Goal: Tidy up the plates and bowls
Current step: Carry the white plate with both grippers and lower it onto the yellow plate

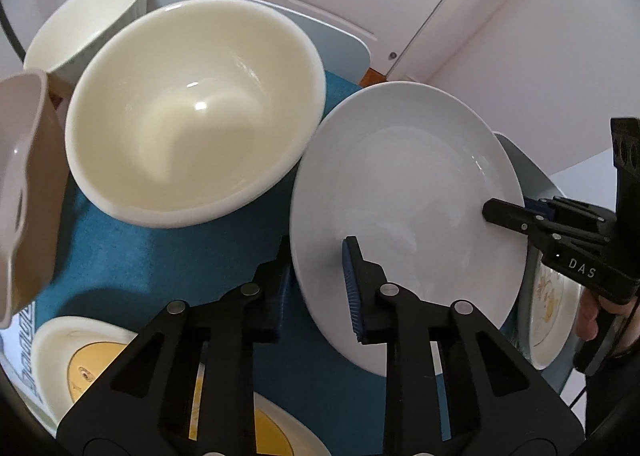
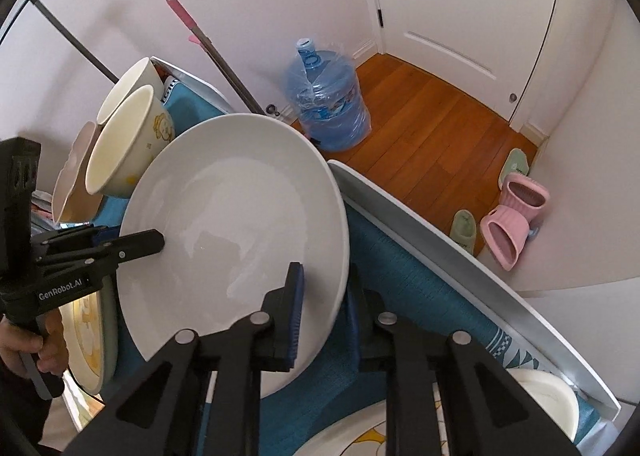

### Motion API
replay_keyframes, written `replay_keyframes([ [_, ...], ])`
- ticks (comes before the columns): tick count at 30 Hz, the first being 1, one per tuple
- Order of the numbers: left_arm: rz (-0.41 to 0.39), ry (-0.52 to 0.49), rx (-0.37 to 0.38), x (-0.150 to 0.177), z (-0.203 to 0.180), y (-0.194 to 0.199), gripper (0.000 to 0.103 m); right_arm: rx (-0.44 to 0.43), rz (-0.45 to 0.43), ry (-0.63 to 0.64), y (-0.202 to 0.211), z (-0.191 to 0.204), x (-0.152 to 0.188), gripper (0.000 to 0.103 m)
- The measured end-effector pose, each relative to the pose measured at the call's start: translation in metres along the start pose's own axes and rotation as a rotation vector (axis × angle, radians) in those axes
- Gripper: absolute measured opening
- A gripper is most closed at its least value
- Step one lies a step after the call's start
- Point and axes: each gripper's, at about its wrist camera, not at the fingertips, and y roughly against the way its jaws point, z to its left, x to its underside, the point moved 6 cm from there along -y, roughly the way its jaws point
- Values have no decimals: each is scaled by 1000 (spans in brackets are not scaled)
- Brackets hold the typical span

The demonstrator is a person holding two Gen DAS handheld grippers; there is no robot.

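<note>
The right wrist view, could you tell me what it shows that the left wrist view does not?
Only the right wrist view shows the water jug, the pink slippers, the wooden floor and the mop handle. Only the left wrist view looks into the big cream bowl and shows the yellow-centred plate. Both show the white plate with the left gripper and the right gripper shut on opposite parts of its rim, above the blue mat.

Left gripper [image 1: 318, 288] angled steeply down, jaws clamped on white plate [image 1: 404, 216] rim, right gripper [image 2: 326, 304] likewise pinching the opposite rim, a hand [image 2: 24, 340] gripping the left handle
</note>
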Motion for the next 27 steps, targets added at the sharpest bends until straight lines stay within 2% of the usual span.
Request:
replay_keyframes([
  [10, -17, -11, -2, 7, -11, 20, 21, 28, -15, -13, 20, 6, 6, 18],
  [17, -39, -23, 24, 25, -1, 55, 21, 57, -45, -20, 47, 24, 12, 18],
  [24, -67, -73, 52, 47, 24, 113, 21, 58, -74, -48, 82, 64, 28, 18],
  [27, -70, -100, 45, 55, 34, 126, 21, 54, -83, -74, 93, 91, 38, 18],
])
